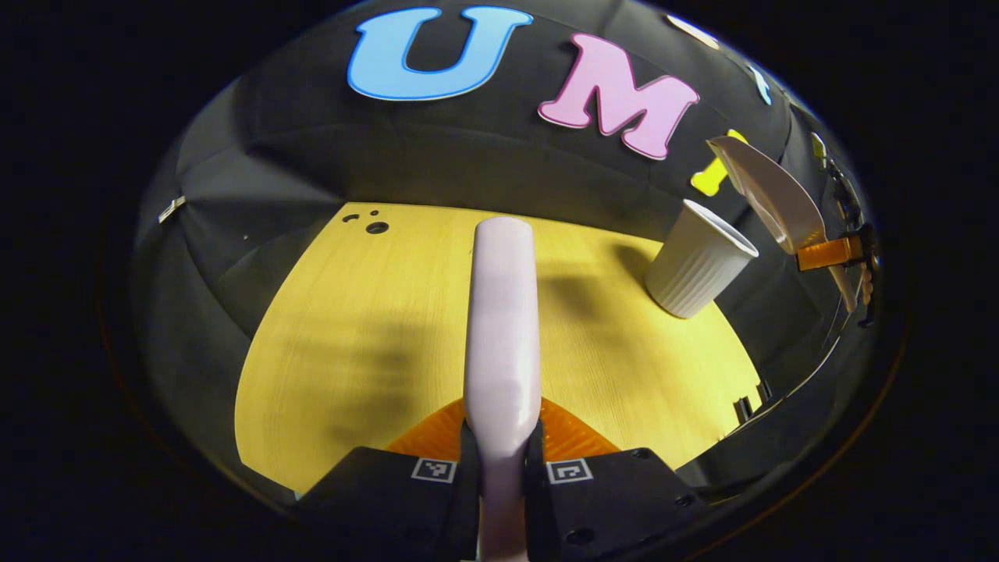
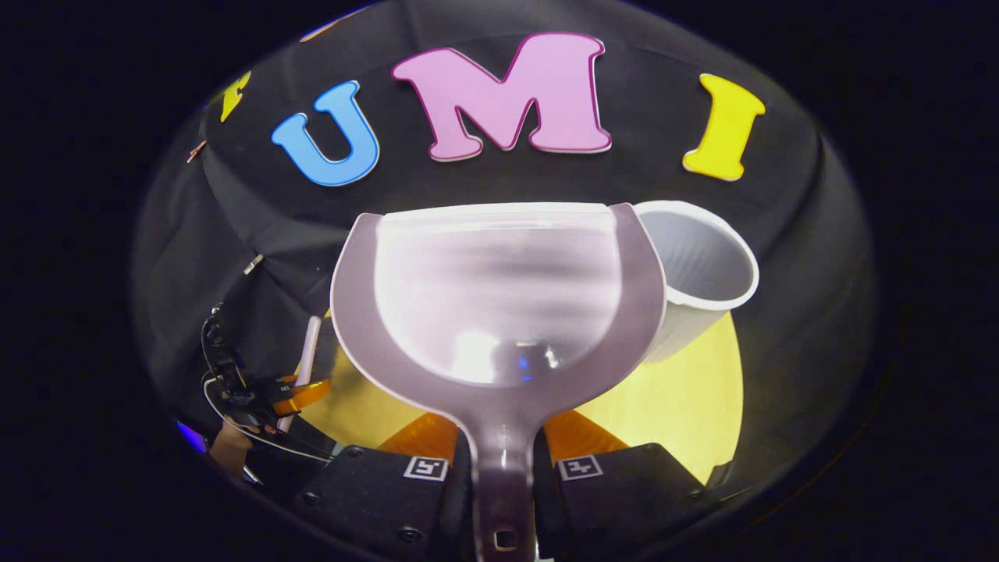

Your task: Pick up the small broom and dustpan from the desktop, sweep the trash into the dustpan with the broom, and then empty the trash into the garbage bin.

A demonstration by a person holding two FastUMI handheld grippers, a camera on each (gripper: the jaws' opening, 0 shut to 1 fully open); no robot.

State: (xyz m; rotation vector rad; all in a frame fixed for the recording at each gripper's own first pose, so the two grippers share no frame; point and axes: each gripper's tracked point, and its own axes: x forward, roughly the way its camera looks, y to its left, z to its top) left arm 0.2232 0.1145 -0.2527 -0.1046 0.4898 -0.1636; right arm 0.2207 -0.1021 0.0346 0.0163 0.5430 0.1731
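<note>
My left gripper [image 1: 502, 437] is shut on the small pale lilac broom [image 1: 502, 336], which points forward over the yellow table [image 1: 351, 328]. My right gripper [image 2: 503, 453] is shut on the handle of the translucent dustpan [image 2: 499, 297], held in the air. The dustpan's front lip hides the left side of the white ribbed garbage bin [image 2: 702, 265]. In the left gripper view the bin [image 1: 697, 261] stands at the table's far right, with the dustpan [image 1: 769, 191] tilted just above and to its right in the right gripper [image 1: 827, 254]. In the right gripper view the left gripper [image 2: 289, 394] holds the broom [image 2: 310, 343].
Small dark holes [image 1: 377, 227] mark the table's far left corner. Black cloth walls close in the table at the back and on both sides. A bare stretch of yellow tabletop [image 2: 671, 406] lies below the bin.
</note>
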